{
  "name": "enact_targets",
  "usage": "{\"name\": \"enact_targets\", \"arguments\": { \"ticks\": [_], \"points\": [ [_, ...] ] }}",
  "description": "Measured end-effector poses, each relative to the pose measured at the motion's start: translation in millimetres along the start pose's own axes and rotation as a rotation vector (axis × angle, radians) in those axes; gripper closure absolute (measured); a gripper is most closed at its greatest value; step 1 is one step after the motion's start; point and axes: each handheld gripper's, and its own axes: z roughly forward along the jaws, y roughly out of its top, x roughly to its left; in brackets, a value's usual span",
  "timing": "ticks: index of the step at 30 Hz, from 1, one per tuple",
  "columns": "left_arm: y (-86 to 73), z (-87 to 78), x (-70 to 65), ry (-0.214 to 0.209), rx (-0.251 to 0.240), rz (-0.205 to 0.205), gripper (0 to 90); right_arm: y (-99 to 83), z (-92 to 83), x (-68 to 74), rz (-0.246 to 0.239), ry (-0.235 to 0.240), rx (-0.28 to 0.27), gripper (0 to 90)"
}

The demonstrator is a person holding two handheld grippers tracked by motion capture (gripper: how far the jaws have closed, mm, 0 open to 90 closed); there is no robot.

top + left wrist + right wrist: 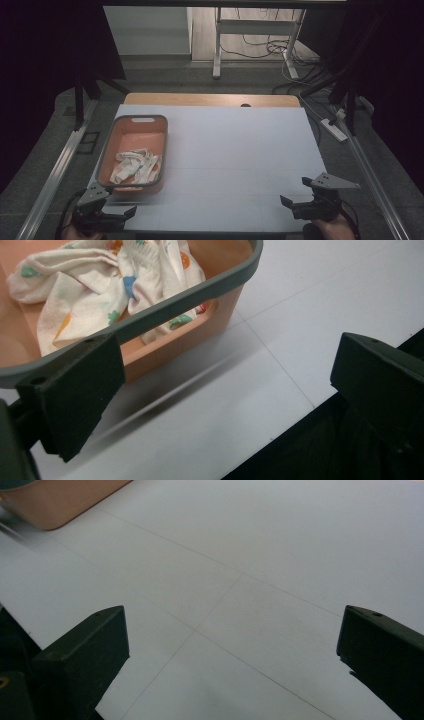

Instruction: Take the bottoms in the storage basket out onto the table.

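An orange basket (156, 131) with a grey rim stands on the left side of the white table (240, 150). Inside it lies a crumpled white cloth (136, 165) with small coloured prints, seen closer as the cloth (100, 285) in the left gripper view. My left gripper (120, 201) is at the table's front left corner, just in front of the basket (190, 335). Its jaws are wide apart with nothing between them. My right gripper (294, 191) is at the front right edge, open over bare table (235, 590).
The basket's corner (55, 505) shows at the far left of the right gripper view. Metal rails (55, 170) run along both sides of the table. Behind it are a desk frame (217, 45), loose cables and a power strip (336, 129) on the floor.
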Motion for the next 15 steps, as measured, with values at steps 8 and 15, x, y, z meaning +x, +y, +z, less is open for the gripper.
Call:
{"name": "enact_targets", "arguments": {
  "ticks": [8, 15],
  "points": [
    [0.2, 0.5, 3.6, -0.018, 0.008, -0.025, 2.1, 0.3, 0.0, 0.0, 0.021, -0.006, -0.026, 0.9],
    [0.6, 1.0, 4.5, -0.025, 0.013, -0.031, 1.7, 0.7, 2.3, -0.7, 0.033, -0.023, -0.001, 0.0]
  ]
}}
